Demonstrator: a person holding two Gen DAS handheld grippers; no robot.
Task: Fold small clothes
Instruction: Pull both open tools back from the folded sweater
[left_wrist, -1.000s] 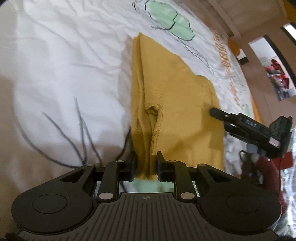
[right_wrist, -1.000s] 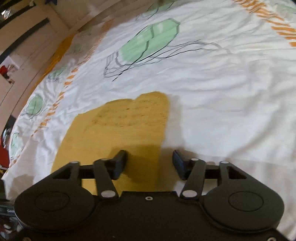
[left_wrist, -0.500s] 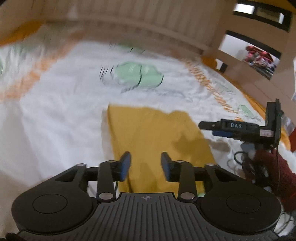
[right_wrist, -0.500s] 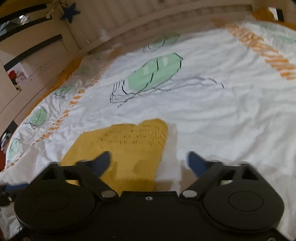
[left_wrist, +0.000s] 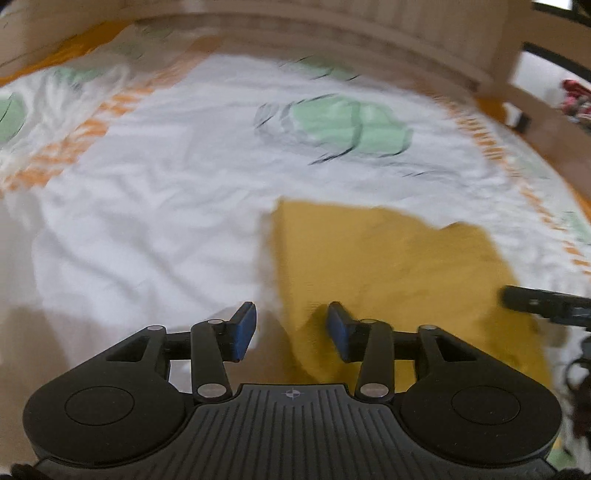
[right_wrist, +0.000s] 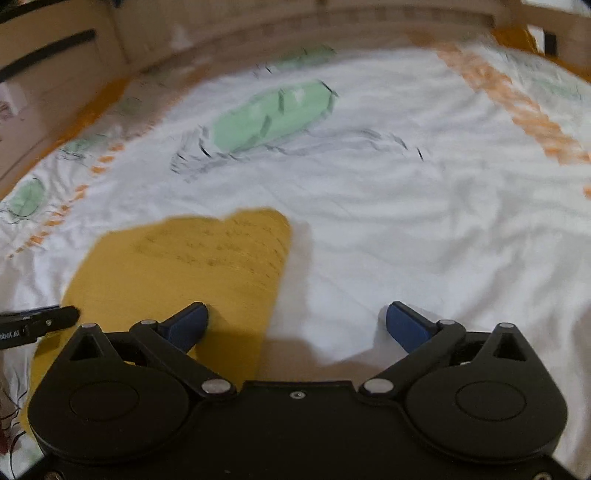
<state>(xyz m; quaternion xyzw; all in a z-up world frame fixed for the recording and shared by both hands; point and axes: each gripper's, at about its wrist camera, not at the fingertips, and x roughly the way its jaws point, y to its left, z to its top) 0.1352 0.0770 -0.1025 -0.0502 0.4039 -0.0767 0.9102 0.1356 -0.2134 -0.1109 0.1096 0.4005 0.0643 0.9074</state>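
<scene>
A mustard-yellow garment (left_wrist: 399, 266) lies flat and folded on the white printed bedsheet (left_wrist: 147, 206), on the near side of the sheet's green cartoon print (left_wrist: 351, 125). The fold looks largely done; a further fold or tidying may remain. Its long axis runs away from the cameras toward that print. The left gripper (left_wrist: 291, 328) straddles the garment's left edge, jaws having just opened, empty. The right gripper (right_wrist: 297, 325) straddles the right edge, spread wide, pinching nothing.

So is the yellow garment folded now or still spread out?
Folded: the yellow garment lies flat on the bedsheet as a compact block with straight edges. Both grippers have just been opening, nothing between their jaws.
</scene>
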